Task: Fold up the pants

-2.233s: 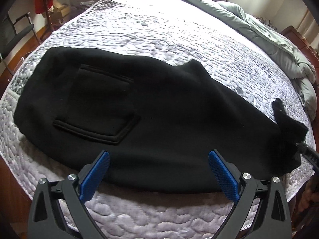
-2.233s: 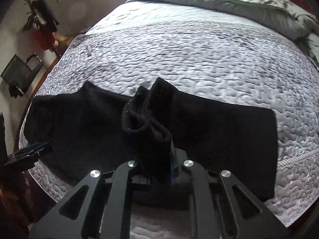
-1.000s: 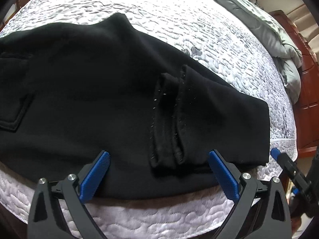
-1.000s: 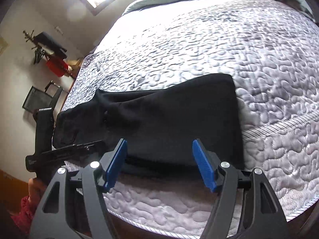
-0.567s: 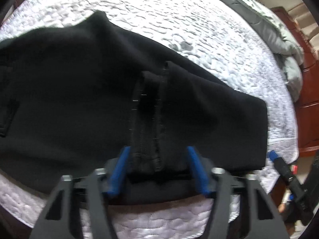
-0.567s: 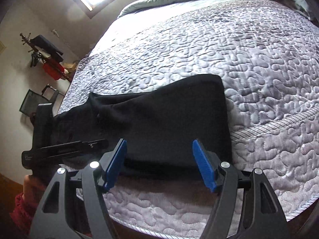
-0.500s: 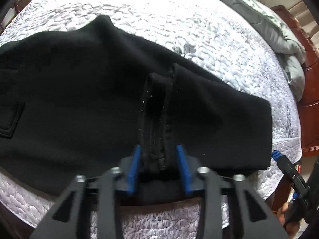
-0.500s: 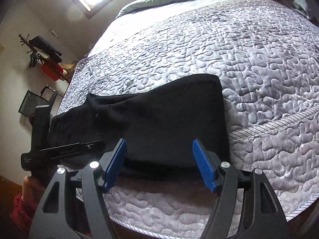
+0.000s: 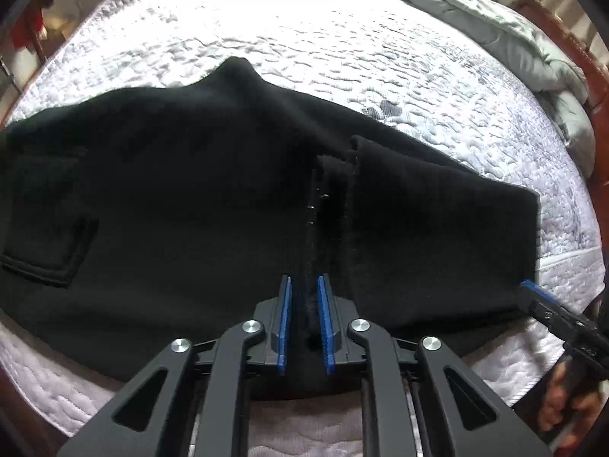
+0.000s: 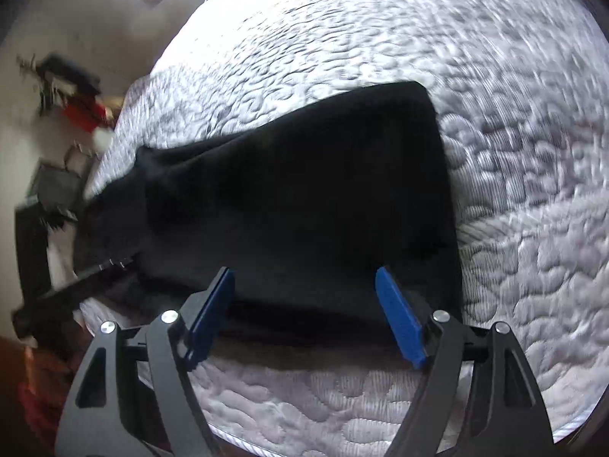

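Black pants (image 9: 171, 190) lie across the near edge of the bed, back pocket (image 9: 49, 228) at the left. The leg ends are folded back, so the cuffs (image 9: 331, 198) rest on the middle of the garment. My left gripper (image 9: 304, 280) points steeply down; its jaws are closing, and the blue pads pinch the cuffs' near edge. In the right wrist view the pants (image 10: 304, 171) end in a folded edge at the right. My right gripper (image 10: 304, 272) hangs low over that fold's near side, its jaws opening, the pads clear of the fabric below.
A pale quilted bedspread (image 9: 304, 38) covers the bed, with a grey duvet (image 9: 514, 34) bunched at the far right beside a wooden frame (image 9: 597, 76). A coat rack with a red item (image 10: 80, 110) and a chair (image 10: 53, 186) stand at the left wall.
The left gripper's wide jaws have closed onto the cuffs. The right gripper has sunk closer to the folded end of the pants, and its jaws stand a little wider.
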`<state>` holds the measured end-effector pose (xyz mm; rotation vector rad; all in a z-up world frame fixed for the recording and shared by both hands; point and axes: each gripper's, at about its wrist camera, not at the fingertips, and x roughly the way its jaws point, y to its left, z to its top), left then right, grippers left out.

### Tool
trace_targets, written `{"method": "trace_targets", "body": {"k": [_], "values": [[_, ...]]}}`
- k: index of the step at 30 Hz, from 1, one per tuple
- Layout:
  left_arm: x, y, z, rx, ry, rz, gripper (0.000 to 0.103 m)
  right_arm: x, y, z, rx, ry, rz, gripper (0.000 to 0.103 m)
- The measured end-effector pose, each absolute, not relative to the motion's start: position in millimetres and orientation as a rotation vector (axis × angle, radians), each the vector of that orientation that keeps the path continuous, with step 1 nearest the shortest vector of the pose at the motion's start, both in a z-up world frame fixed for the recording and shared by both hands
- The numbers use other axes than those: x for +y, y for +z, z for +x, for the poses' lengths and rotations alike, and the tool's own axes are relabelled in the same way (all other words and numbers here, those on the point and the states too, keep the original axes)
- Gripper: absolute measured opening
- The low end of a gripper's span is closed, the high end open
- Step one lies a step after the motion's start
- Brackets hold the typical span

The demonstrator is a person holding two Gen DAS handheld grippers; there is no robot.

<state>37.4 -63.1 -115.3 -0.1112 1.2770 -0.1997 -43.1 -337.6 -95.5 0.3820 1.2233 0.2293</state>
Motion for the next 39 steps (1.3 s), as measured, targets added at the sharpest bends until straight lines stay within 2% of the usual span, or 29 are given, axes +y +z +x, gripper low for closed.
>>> {"method": "trace_targets", "body": {"k": [7,8,12,18,23,25,26,29,32,34,39], "values": [[-71.3,-72.6,41.9,1.207,-0.324,-0.214,0.015,-370.2,-38.1,-23.8,1.072,0.308,0.509,0.074],[-82.0,-68.9,46.6,1.203,-0.36,-0.221,0.019,-374.1,-35.0,-16.3,1.071,0.302,0.503,0.074],[-113.0,-80.4,73.0,1.235,-0.414,-0.198,0.034,-382.1,-48.7,16.0,1.137,0.269,0.511,0.074],[-105.6,-119.1,75.4,1.321,-0.366,-0.179,0.034,-398.4,-93.2,25.9,1.217,0.183,0.525,0.075],[-112.2,-121.8,73.0,1.311,-0.374,-0.127,0.033,-412.3,-125.7,27.4,1.258,0.136,0.557,0.073],[-110.6,-117.4,73.0,1.3,-0.383,-0.127,0.034,-417.1,-116.0,19.1,1.204,0.143,0.583,0.066],[-112.6,-114.9,73.3,1.298,-0.379,-0.125,0.039,-418.0,-108.1,13.4,1.183,0.141,0.571,0.065],[-102.6,-98.4,57.7,1.245,-0.371,-0.114,0.051,-416.1,-83.8,-7.4,1.137,0.128,0.52,0.067],[-101.2,-89.1,44.1,1.208,-0.393,-0.121,0.055,-402.0,-61.9,-25.0,1.105,0.221,0.515,0.067],[-103.6,-89.2,37.0,1.206,-0.412,-0.118,0.056,-386.0,-52.3,-36.1,1.108,0.269,0.463,0.071],[-107.6,-113.1,35.3,1.241,-0.403,-0.098,0.056,-358.3,-82.0,-37.6,1.223,0.251,0.431,0.071]]}}
